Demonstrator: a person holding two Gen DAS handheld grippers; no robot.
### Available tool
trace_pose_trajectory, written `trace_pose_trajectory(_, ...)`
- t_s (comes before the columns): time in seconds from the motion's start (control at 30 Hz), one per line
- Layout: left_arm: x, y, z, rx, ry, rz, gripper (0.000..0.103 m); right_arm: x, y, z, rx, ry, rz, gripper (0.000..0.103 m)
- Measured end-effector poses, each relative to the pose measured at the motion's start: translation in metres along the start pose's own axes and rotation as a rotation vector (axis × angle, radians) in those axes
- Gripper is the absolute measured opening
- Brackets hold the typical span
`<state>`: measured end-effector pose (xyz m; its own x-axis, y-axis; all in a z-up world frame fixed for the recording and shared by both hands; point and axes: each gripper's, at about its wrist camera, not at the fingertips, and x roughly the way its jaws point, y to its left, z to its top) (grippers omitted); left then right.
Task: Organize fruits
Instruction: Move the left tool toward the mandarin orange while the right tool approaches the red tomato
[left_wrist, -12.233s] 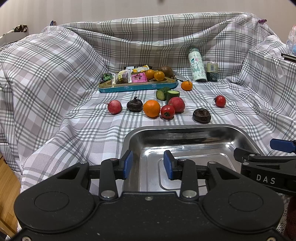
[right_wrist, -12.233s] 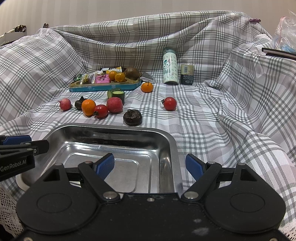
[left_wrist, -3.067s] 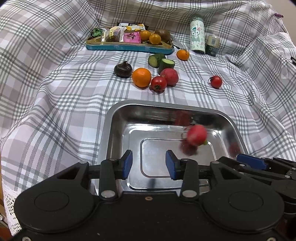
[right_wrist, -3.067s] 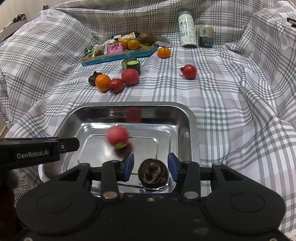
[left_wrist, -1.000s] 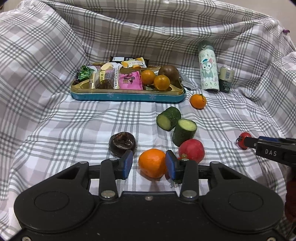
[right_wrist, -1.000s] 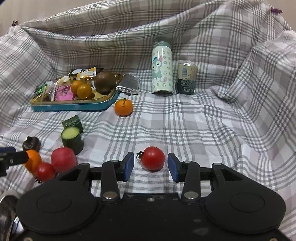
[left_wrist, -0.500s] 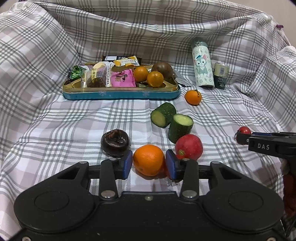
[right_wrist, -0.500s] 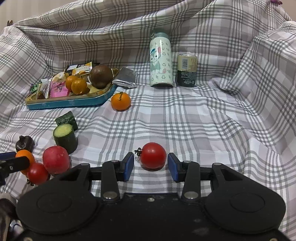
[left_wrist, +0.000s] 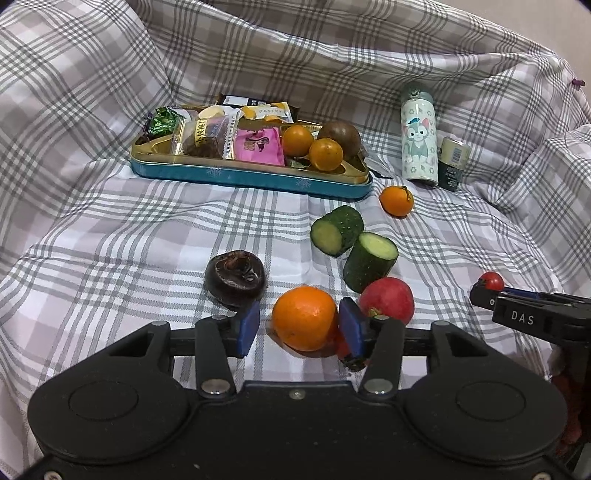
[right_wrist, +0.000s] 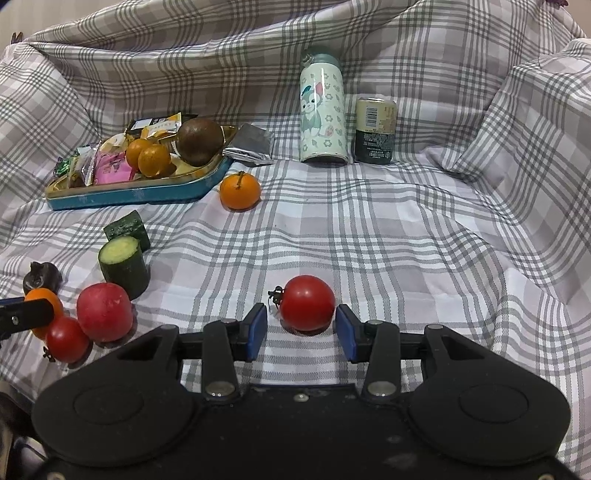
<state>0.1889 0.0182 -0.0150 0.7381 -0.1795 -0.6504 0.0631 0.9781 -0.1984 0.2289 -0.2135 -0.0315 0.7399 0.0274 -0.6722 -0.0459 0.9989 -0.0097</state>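
Orange (left_wrist: 304, 317) between open left gripper (left_wrist: 299, 326) pads

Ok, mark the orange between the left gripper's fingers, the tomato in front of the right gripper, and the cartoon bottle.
orange (left_wrist: 304, 317), left wrist view, middle of its peel.
tomato (right_wrist: 307, 302), right wrist view, centre of its red skin.
cartoon bottle (right_wrist: 322, 110), right wrist view, on the printed body below the cap.

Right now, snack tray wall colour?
Teal-blue, gold rim; snack tray shows best in left wrist view.
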Motion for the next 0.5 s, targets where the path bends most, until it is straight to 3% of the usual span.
trace_pose_trajectory(0.3, 0.0033, 0.0057, 0.0024, -0.045, 0.013, -0.025, 0.057, 0.0, 0.0013, 0.0005, 0.009, -0.032, -0.019, 0.044)
trace_pose_trajectory(0.5, 0.0013, 0.0041, 0.0007, -0.035, -0.007, -0.047, 0.049, 0.0004, 0.0032, -0.0007, -0.007, -0.028, -0.021, 0.04)
